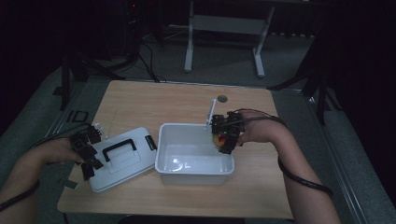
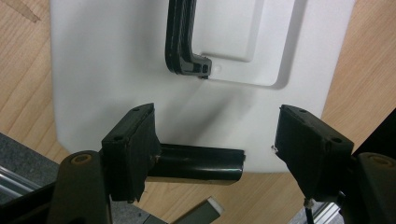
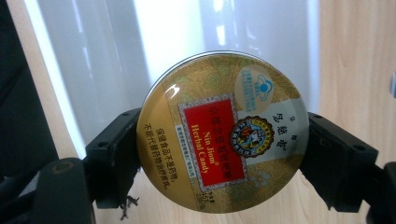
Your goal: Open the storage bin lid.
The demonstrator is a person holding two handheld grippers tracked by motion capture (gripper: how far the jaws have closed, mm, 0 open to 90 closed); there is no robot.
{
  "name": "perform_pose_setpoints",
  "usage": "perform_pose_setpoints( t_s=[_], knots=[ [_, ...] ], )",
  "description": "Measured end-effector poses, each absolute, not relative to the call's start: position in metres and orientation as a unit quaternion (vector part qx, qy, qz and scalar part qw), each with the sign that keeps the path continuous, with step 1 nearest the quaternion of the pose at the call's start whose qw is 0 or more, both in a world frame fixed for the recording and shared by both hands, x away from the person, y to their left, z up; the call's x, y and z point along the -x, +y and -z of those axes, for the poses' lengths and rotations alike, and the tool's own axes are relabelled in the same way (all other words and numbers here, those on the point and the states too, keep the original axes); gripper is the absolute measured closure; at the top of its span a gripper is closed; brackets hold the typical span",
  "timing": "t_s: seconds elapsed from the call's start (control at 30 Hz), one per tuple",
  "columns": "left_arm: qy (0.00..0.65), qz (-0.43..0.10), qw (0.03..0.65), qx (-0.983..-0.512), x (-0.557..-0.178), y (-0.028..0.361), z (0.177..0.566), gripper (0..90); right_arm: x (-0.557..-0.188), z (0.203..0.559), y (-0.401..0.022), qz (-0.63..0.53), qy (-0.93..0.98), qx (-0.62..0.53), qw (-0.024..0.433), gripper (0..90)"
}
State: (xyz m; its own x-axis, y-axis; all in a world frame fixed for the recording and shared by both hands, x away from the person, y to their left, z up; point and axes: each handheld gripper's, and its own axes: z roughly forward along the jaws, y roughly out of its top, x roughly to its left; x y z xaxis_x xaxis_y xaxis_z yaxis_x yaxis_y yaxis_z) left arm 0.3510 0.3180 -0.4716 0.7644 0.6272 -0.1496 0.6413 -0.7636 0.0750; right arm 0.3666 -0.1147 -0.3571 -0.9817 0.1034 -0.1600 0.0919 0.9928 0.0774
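Your right tongs (image 3: pixel 219 154) grip the round candy tin (image 3: pixel 223 133) by its edges, above the rim of the white bin (image 1: pixel 194 158), ready to drop it in. Your left tongs (image 2: pixel 212 154) stand open over the lid (image 2: pixel 116 70), empty.

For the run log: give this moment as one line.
right claw: shut on candy tin | tin: over white bin's rim | left claw: open over bin lid | lid: off, on table
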Motion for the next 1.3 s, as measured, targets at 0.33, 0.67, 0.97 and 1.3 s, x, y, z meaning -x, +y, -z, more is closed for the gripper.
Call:
perform_pose_setpoints(
  t_s=[0.33,0.67,0.97,1.3],
  knots=[
    [0.34,0.059,0.061,-0.937,-0.35,0.319,0.474,29.2,-0.366,0.387,-0.102,-0.02,0.997,-0.037,0.061,20.1],
    [0.338,0.059,0.061,-0.937,-0.351,0.317,0.474,29.2,-0.362,0.416,-0.097,-0.007,0.999,-0.021,0.046,20.1],
    [0.336,0.062,0.06,-0.938,-0.352,0.316,0.476,29.1,-0.36,0.438,-0.086,0.011,0.999,-0.001,0.041,20.1],
    [0.337,0.06,0.056,-0.938,-0.352,0.315,0.475,29.2,-0.365,0.456,-0.079,0.026,0.999,-0.007,0.034,20.1]
  ],
)
